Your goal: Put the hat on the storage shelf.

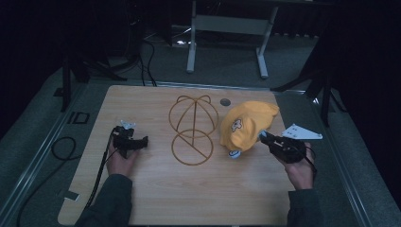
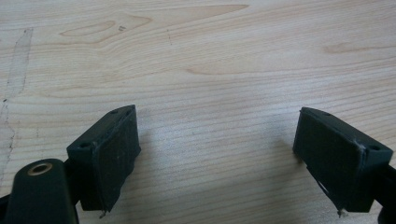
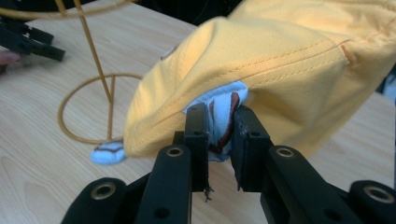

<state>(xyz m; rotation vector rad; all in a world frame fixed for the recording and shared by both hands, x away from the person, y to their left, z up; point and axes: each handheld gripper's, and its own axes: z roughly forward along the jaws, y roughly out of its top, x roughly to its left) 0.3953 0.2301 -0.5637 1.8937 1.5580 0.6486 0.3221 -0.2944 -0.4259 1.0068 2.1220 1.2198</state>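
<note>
Right gripper (image 3: 219, 128) clamps yellow cap (image 3: 280, 60) beside wire stand (image 1: 193, 130)

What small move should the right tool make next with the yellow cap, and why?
Probably lift the yellow cap and carry it left toward the wire hat stand. The right tool is already shut on the cap's white-and-brown trim, the stand is bare, and the left tool rests open over the table, holding nothing.

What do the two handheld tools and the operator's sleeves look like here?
Both tools are black with blocky flat jaws and round brass-ringed holes in the linkage. The left tool trails a black cable down past the forearm. The right tool carries a pale grey three-cornered plate on top. Both sleeves are dark grey-green.
</note>
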